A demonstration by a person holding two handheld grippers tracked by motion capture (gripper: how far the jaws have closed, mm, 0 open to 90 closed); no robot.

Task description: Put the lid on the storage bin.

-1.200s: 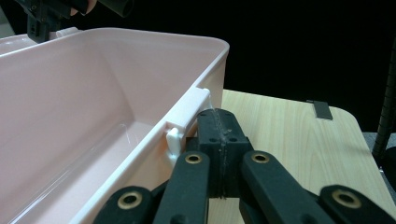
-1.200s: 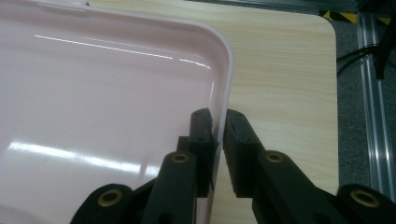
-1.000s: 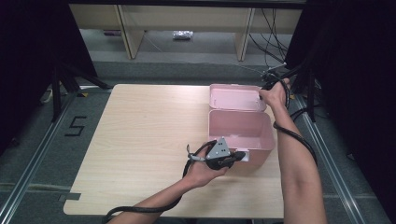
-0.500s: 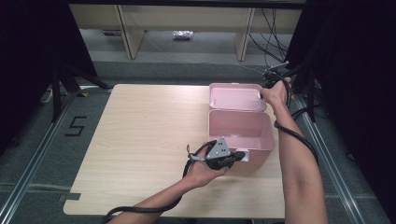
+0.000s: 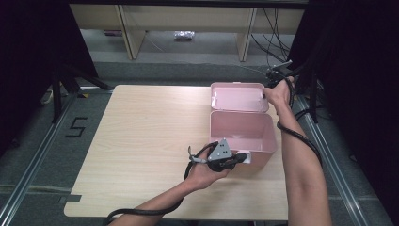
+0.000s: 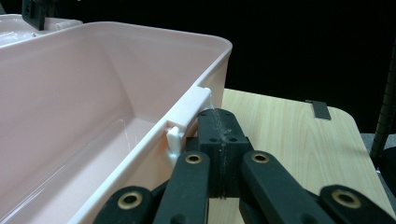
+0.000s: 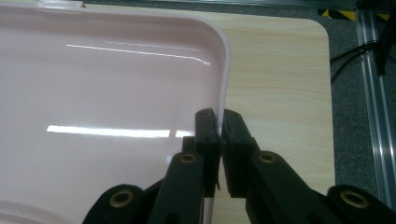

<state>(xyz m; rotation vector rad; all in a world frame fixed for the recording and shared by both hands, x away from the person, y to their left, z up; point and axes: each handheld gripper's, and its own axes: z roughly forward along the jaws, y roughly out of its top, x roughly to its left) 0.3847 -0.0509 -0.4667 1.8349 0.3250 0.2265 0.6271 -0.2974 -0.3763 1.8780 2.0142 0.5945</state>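
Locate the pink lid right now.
High view: the lid lies open at the table's far right, hinged behind the box, its right rim pinched by the right gripper.

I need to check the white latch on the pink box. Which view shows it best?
The left gripper view: the latch sits close up on the box rim, just ahead of the shut left gripper. In the high view it is a small pale patch by that gripper. The right gripper view shows the lid edge instead.

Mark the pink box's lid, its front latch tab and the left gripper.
lid (image 5: pixel 237 96), high view, inner face.
latch tab (image 6: pixel 189 112), left gripper view, white strip.
left gripper (image 5: pixel 244 157), high view, jaw tips.
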